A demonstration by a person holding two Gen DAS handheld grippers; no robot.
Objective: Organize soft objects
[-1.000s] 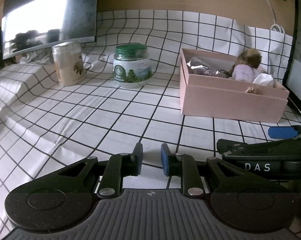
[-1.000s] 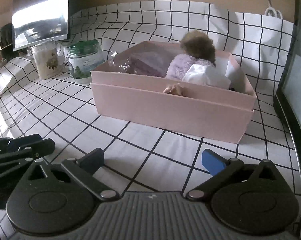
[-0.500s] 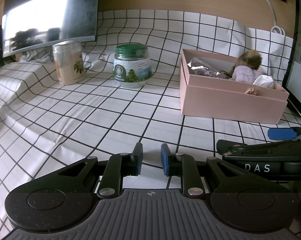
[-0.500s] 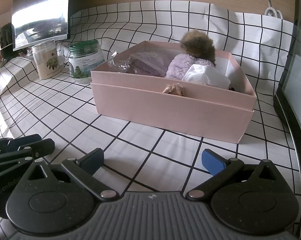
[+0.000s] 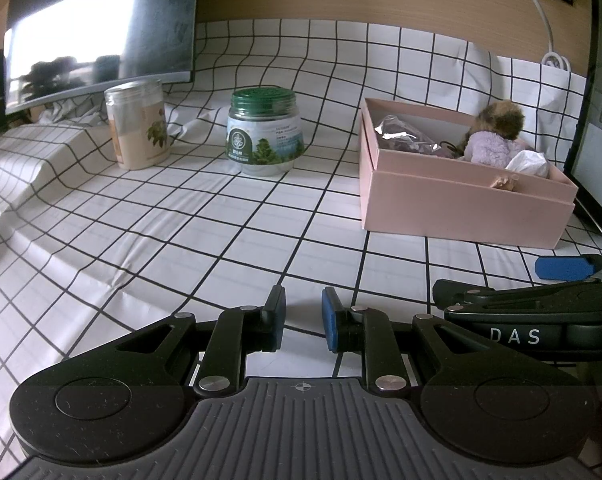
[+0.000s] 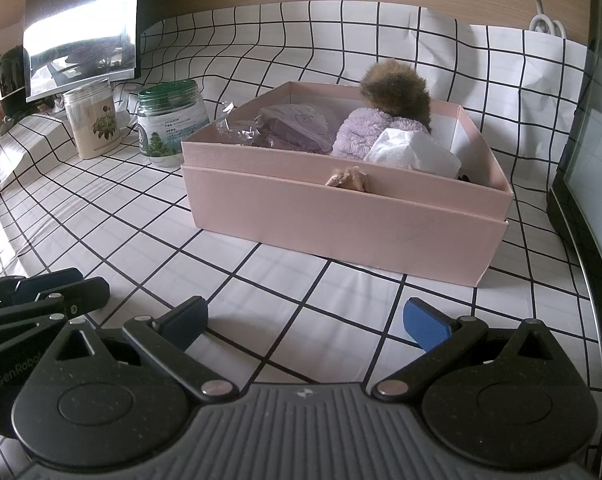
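Both grippers hover empty above the near edge: left (image 5: 303, 322) with a narrow gap, right (image 6: 303, 322) spread wide. Two jars (image 5: 263, 132) stand far left; one pink box (image 6: 341, 216) far right holds one plush (image 6: 381, 120), one bag (image 6: 285, 128), one tissue (image 6: 413, 152). Checked cloth (image 5: 181, 220) runs up a wood wall.

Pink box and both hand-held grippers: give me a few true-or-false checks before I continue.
1. The pink box holds a purple plush toy. True.
2. The right hand-held gripper grips a white tissue. False: it is open and empty; the tissue lies in the box.
3. The green-lidded jar stands inside the box. False: it stands on the checked cloth, beside the box.
4. The left hand-held gripper holds nothing. True.
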